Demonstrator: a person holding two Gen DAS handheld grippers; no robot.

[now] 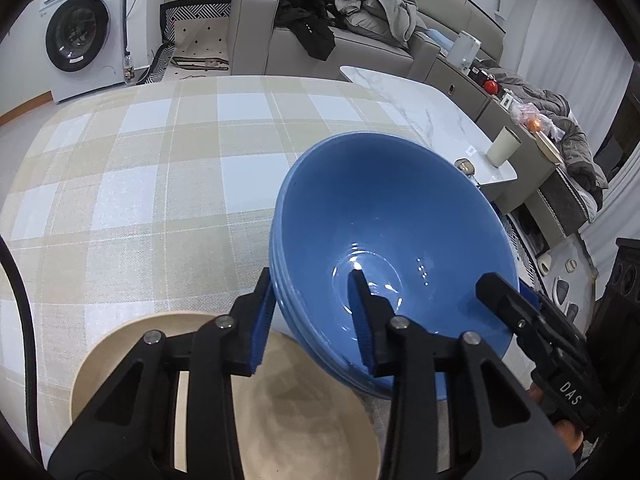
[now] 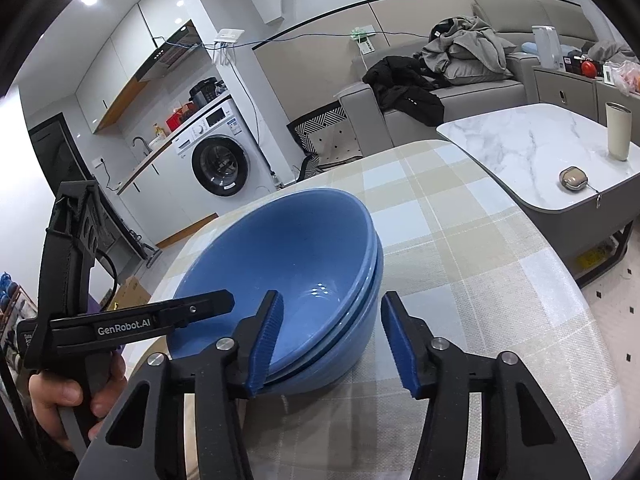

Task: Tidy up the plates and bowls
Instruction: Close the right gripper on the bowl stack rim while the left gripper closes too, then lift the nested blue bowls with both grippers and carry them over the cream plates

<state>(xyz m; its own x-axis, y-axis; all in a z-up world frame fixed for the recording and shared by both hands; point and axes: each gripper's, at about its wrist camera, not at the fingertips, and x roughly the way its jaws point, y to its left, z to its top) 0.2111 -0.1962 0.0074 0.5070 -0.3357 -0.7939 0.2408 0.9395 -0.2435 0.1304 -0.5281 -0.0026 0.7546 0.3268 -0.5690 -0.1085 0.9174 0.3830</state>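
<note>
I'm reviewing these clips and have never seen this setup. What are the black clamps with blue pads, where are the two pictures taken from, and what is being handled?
No robot here: a person carries a hand-held gripper in each hand, and each has a fisheye camera looking along its two blue-padded fingers. One picture is from the left hand-held gripper, the other from the right hand-held gripper. Both reach toward a stack of blue bowls, nested and tilted, over a checked tablecloth. The left one has one finger outside the rim and one inside, and seems to grip the stack. The right one is open, with the near rim between its fingers. A beige plate lies just below the left gripper. Behind stands a marble side table with a cup.
</note>
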